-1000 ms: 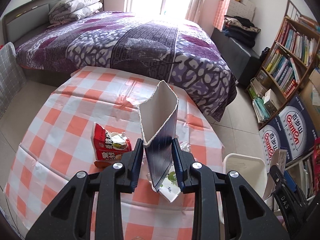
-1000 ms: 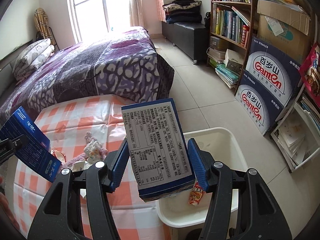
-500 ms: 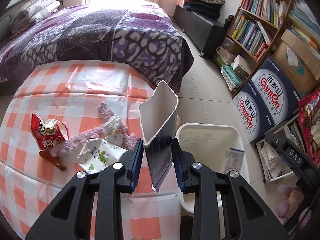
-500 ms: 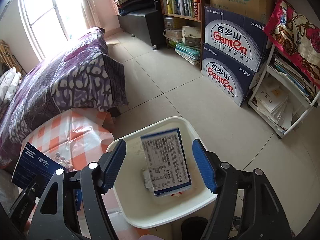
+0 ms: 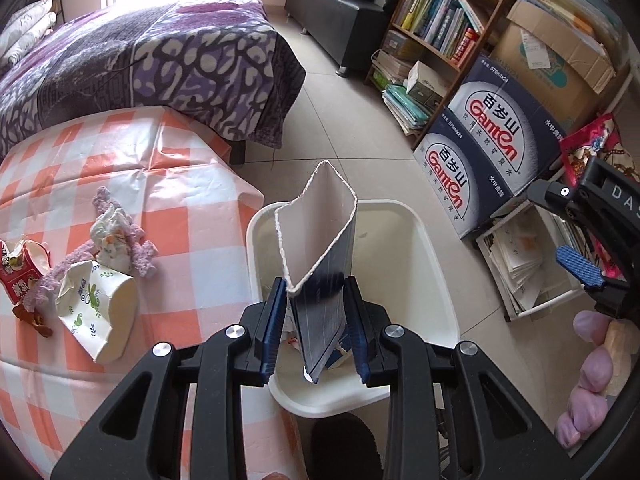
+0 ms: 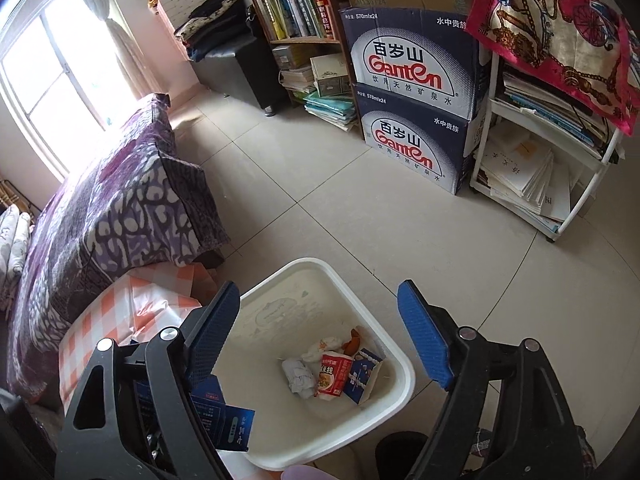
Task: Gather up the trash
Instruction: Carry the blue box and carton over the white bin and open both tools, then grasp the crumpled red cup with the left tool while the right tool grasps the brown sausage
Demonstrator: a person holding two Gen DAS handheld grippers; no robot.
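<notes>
My left gripper (image 5: pixel 316 320) holds a dark blue empty carton (image 5: pixel 320 264) upright over the white trash bin (image 5: pixel 420 240); the jaws stand slightly apart from its sides at the pads. The carton also shows at the lower left of the right wrist view (image 6: pixel 224 416). My right gripper (image 6: pixel 320 336) is open and empty above the bin (image 6: pixel 400 392). In the bin lie a blue box (image 6: pixel 362 374), a red snack packet (image 6: pixel 334 374) and crumpled paper (image 6: pixel 298 374). On the checked table (image 5: pixel 192 240) lie a torn paper cup (image 5: pixel 96 308), a red packet (image 5: pixel 20 276) and a tissue wad (image 5: pixel 112 240).
A bed with a purple cover (image 5: pixel 140 60) stands beyond the table. Stacked Ganten boxes (image 5: pixel 488 148), a bookshelf (image 5: pixel 440 24) and a white rack of papers (image 6: pixel 540 176) line the right side. A purple yarn piece (image 5: pixel 140 240) lies on the table.
My left gripper swung right from the table with the carton until it was over the bin. My right gripper let its blue box drop into the bin and opened wide.
</notes>
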